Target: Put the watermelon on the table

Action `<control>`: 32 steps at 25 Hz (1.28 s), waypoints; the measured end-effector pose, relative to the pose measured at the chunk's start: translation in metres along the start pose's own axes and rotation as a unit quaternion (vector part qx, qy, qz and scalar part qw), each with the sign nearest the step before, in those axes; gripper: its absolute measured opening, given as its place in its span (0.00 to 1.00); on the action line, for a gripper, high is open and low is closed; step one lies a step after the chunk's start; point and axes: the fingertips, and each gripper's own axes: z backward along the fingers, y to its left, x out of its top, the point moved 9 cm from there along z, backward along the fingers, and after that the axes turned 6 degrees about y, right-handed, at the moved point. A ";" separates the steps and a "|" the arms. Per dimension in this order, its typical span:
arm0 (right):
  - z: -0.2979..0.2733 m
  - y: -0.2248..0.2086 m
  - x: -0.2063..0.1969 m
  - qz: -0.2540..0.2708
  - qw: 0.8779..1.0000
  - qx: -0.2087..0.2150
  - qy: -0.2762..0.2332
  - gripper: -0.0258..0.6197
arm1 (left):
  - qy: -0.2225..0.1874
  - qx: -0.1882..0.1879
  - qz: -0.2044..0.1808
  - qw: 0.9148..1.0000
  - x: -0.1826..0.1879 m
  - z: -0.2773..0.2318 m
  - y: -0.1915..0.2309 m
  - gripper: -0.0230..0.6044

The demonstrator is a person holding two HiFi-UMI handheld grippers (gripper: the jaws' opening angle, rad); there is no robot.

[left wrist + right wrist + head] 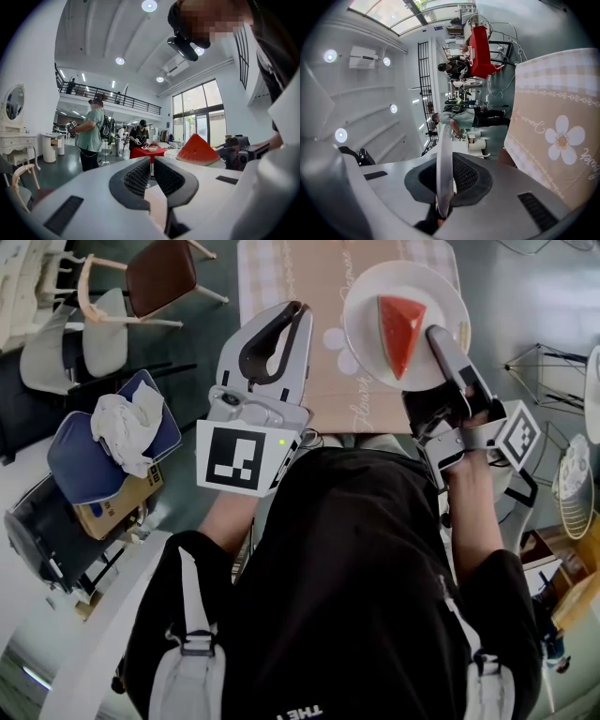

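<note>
Over the table [291, 352], right gripper [434, 334] clamps the plate [370, 287] rim level so the watermelon [401, 329] won't slide; left gripper [299, 308] closed, empty.

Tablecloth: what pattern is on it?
Tablecloth: beige with white flowers, best in right gripper view.

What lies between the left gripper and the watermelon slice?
In the head view, between left gripper and watermelon slice: a strip of patterned tablecloth, then the bare part of the white plate under the slice.

Red watermelon [400, 332], white plate [366, 307], beige floral tablecloth [319, 277].
</note>
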 end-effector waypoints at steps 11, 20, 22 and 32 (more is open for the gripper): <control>-0.001 -0.007 0.032 -0.009 0.999 0.004 0.043 0.07 | 0.003 0.034 0.006 0.999 0.007 -0.027 -0.016 0.09; -0.002 -0.025 0.057 -0.017 0.998 -0.004 0.062 0.07 | 0.020 0.036 -0.004 0.999 -0.001 -0.052 -0.024 0.09; -0.004 -0.029 0.059 -0.020 0.998 -0.006 0.067 0.07 | 0.024 0.040 0.001 0.999 -0.003 -0.054 -0.024 0.09; -0.005 -0.058 0.058 -0.025 0.996 -0.016 0.082 0.07 | 0.047 0.056 0.005 0.997 -0.022 -0.053 -0.014 0.09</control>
